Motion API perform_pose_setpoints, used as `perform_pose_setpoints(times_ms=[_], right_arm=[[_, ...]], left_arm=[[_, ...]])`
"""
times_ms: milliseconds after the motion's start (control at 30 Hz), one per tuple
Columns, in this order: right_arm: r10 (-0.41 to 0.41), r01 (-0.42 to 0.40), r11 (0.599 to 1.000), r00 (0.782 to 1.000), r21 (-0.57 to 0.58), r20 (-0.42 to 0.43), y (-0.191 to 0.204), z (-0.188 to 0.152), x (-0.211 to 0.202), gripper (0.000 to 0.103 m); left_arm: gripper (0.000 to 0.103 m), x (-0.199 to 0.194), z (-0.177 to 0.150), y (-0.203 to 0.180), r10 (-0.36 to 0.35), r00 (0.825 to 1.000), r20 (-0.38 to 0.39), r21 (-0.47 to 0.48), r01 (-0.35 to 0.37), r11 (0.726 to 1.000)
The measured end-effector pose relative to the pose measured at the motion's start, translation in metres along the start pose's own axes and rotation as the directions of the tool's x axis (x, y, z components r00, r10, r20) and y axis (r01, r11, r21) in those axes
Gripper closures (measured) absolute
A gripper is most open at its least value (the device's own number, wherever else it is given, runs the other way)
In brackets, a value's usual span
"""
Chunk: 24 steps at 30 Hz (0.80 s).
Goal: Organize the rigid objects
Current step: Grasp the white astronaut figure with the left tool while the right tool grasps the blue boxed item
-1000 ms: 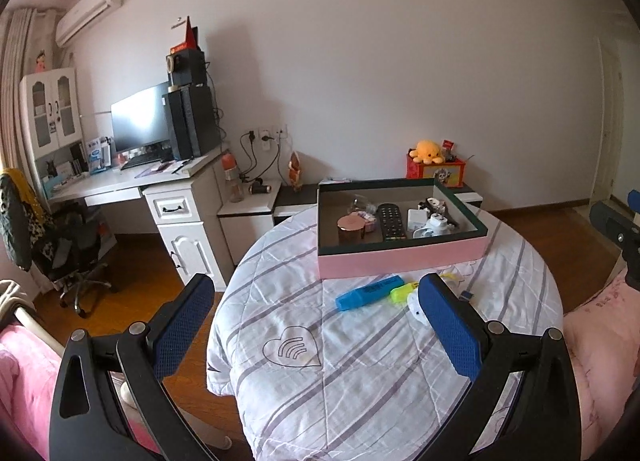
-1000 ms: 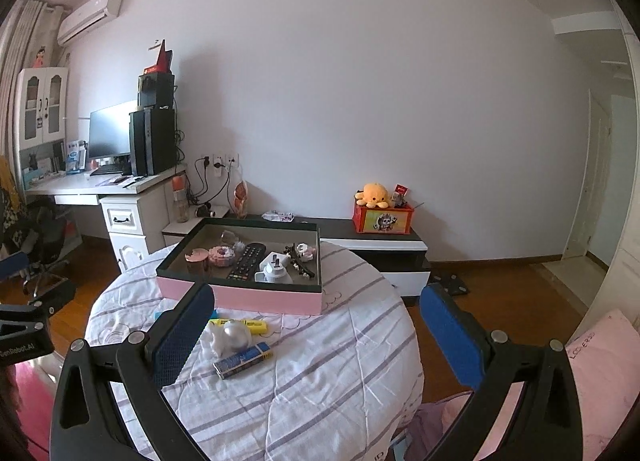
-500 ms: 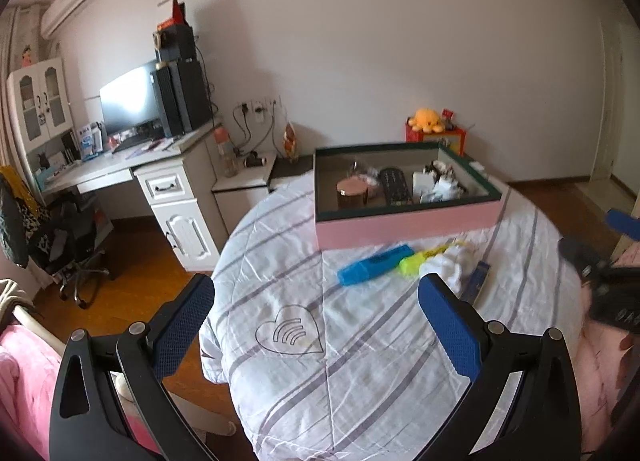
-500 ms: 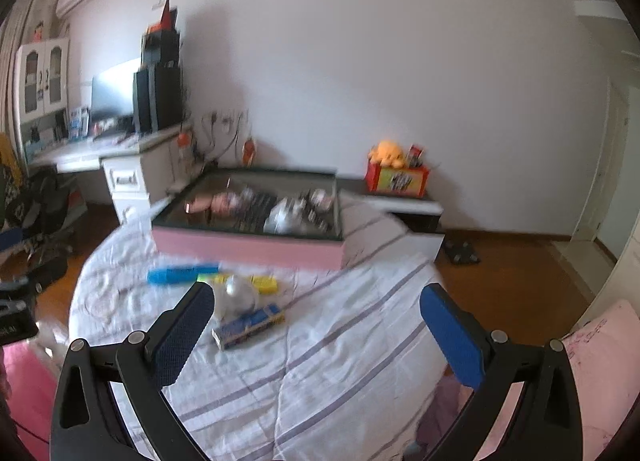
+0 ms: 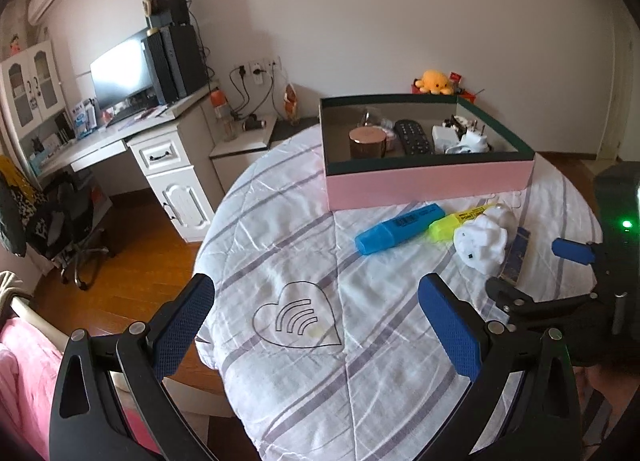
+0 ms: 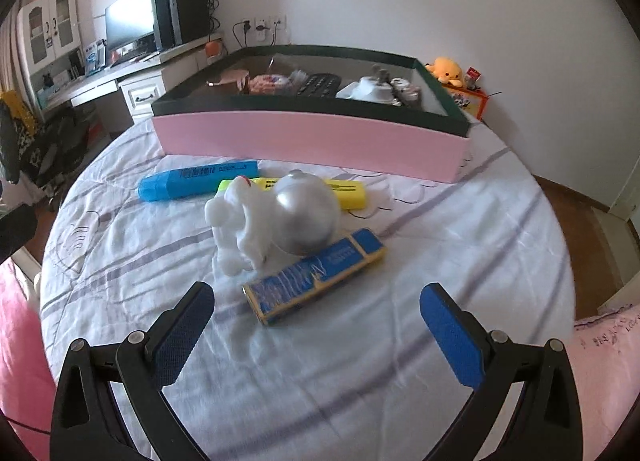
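Observation:
A pink box with a dark green rim [image 5: 428, 181] [image 6: 312, 141] stands at the far side of the round table and holds a remote [image 5: 414, 137], a copper tin [image 5: 366, 141] and white plugs [image 5: 464, 137]. In front of it lie a blue highlighter [image 5: 400, 227] [image 6: 196, 179], a yellow highlighter [image 5: 456, 219] [image 6: 348, 191], a white and silver figurine [image 5: 482, 239] [image 6: 276, 217] and a blue and gold flat box [image 5: 516, 257] [image 6: 316, 275]. My right gripper [image 6: 316, 337] is open, low over the table just short of the flat box; it also shows in the left wrist view [image 5: 560, 273]. My left gripper [image 5: 316, 329] is open and empty over the heart print.
The table wears a white cloth with grey stripes [image 5: 380, 341]. A white desk with a monitor [image 5: 120, 73], a black office chair [image 5: 60, 221] and a low cabinet with an orange plush [image 5: 434, 81] stand along the wall. Pink fabric [image 6: 600, 345] lies at the right.
Both grippers have moved forward and lower toward the table. The right gripper closed in on the figurine and flat box and now shows in the left wrist view.

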State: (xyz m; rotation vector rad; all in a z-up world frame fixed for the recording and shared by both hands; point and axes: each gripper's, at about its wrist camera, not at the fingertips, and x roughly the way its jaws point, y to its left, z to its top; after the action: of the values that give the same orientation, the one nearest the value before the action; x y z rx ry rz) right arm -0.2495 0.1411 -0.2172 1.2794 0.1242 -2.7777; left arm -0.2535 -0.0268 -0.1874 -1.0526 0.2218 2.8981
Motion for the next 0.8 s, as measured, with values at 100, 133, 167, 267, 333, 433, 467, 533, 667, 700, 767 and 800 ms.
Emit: perform_pose_setpoints(times_ms=[100, 133, 167, 267, 333, 433, 467, 533, 667, 700, 767, 800], right_arm=[[-0.016, 0.016, 1.0, 1.0, 0.012, 0.001, -0.009, 0.0, 0.003, 0.0], [-0.005, 0.004, 1.0, 1.0, 0.031, 0.015, -0.016, -0.001, 0.0, 0.0], [0.003, -0.004, 0.999, 1.0, 0.045, 0.023, -0.023, -0.002, -0.002, 0.0], [-0.017, 0.016, 0.998, 1.0, 0.059, 0.02, -0.041, -0.005, -0.005, 0.012], [-0.039, 0.038, 0.997, 0.999, 0.074, 0.012, -0.054, -0.007, -0.006, 0.028], [-0.072, 0.072, 0.993, 0.997, 0.094, -0.004, -0.071, -0.009, -0.003, 0.048], [-0.057, 0.057, 0.993, 0.998, 0.101, -0.005, -0.075, -0.009, -0.002, 0.048], [-0.027, 0.026, 0.994, 1.0, 0.111, 0.01, -0.081, -0.006, -0.003, 0.048], [-0.016, 0.016, 0.998, 1.0, 0.056, 0.012, -0.079, 0.008, 0.007, 0.048], [-0.01, 0.009, 0.999, 1.0, 0.049, 0.008, -0.079, 0.01, 0.011, 0.049], [0.005, -0.005, 0.999, 1.0, 0.035, 0.006, -0.082, 0.012, 0.015, 0.06], [0.01, -0.01, 0.999, 1.0, 0.034, 0.009, -0.084, 0.011, 0.014, 0.072]], left_arm=[[0.0, 0.008, 0.001, -0.007, -0.017, 1.0, -0.012, 0.011, 0.017, 1.0], [0.0, 0.01, 0.001, -0.01, -0.027, 1.0, -0.014, 0.015, 0.027, 1.0], [0.0, 0.013, 0.001, -0.014, -0.039, 0.999, -0.019, 0.018, 0.04, 0.999], [0.0, 0.02, 0.004, -0.029, -0.077, 0.997, -0.031, 0.031, 0.078, 0.996], [0.0, 0.024, 0.005, -0.042, -0.101, 0.994, -0.041, 0.054, 0.103, 0.993], [0.0, 0.029, 0.008, -0.057, -0.131, 0.99, -0.052, 0.076, 0.135, 0.988], [0.0, 0.03, 0.008, -0.062, -0.145, 0.988, -0.057, 0.08, 0.15, 0.986], [0.0, 0.034, 0.011, -0.073, -0.175, 0.982, -0.063, 0.087, 0.18, 0.98], [0.0, 0.044, 0.017, -0.092, -0.235, 0.968, -0.088, 0.08, 0.242, 0.967], [0.0, 0.047, 0.018, -0.096, -0.239, 0.966, -0.094, 0.08, 0.247, 0.966], [0.0, 0.054, 0.021, -0.103, -0.229, 0.968, -0.104, 0.082, 0.238, 0.968], [0.0, 0.057, 0.023, -0.104, -0.226, 0.968, -0.109, 0.076, 0.235, 0.969]])
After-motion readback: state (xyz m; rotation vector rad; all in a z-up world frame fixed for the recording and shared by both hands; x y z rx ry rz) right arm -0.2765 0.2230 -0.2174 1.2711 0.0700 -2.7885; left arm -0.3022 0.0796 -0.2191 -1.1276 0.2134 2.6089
